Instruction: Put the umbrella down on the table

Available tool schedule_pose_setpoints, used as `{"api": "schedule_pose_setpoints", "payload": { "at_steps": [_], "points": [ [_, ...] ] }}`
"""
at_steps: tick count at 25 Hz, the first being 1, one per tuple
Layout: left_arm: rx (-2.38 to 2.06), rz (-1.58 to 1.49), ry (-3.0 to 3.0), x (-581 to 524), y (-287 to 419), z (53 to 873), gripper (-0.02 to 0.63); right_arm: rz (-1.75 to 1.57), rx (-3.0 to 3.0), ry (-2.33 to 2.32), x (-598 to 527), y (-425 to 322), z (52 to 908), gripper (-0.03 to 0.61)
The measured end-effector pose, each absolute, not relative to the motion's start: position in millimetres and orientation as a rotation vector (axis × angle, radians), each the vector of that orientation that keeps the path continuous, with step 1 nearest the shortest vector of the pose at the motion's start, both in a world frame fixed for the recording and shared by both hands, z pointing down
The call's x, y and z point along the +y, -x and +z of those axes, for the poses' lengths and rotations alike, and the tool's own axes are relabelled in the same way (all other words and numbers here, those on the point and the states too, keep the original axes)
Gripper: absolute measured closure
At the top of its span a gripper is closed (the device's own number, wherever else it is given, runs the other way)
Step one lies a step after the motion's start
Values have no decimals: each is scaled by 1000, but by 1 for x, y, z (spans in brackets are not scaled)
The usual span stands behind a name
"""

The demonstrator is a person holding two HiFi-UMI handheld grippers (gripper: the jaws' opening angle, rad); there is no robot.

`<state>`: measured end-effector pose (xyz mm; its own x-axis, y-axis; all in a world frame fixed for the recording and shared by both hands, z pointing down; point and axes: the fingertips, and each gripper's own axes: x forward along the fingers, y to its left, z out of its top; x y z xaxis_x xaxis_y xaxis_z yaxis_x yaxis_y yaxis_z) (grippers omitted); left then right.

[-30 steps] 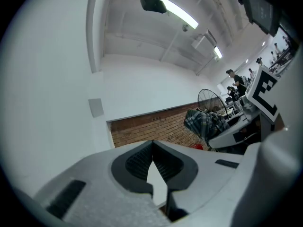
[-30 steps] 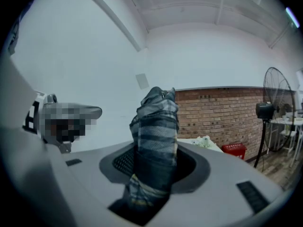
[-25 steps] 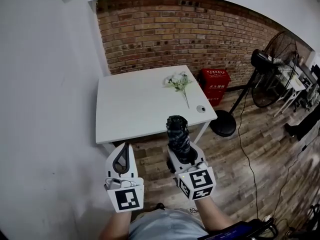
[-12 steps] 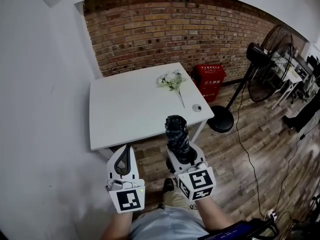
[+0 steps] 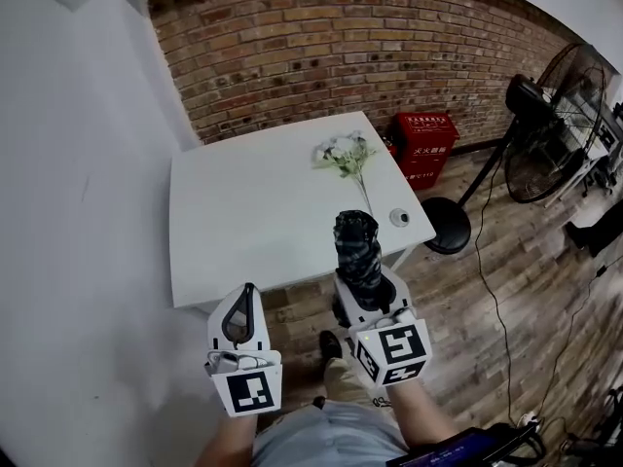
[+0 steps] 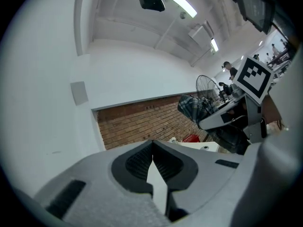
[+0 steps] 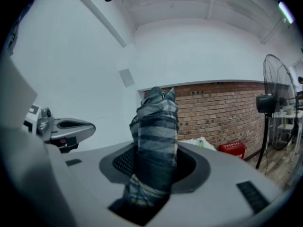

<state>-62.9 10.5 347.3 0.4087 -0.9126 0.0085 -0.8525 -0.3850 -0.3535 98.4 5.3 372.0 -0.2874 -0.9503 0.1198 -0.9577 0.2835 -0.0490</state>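
A folded dark plaid umbrella stands up out of my right gripper, which is shut on its lower part. In the right gripper view the umbrella fills the gap between the jaws. It hangs in the air above the floor, its tip showing over the near edge of the white table. My left gripper is beside it to the left, shut with nothing in it; its tips meet. From the left gripper view the umbrella shows at the right.
A bunch of white flowers and a small round object lie on the table's right side. A red box and a standing fan are right of the table. Brick wall behind, white wall at left, wooden floor.
Both grippers and my head have moved forward toward the table, which now looks nearer. The umbrella stays in the right gripper; neither gripper's jaws have changed.
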Motion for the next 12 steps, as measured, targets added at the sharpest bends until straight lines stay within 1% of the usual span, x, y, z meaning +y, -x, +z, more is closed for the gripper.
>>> {"api": "schedule_pose_setpoints", "payload": {
  "at_steps": [12],
  "points": [
    [1625, -393, 2325, -120, 39, 351, 604, 211, -2537, -1706, -140, -115, 377, 396]
  ]
}}
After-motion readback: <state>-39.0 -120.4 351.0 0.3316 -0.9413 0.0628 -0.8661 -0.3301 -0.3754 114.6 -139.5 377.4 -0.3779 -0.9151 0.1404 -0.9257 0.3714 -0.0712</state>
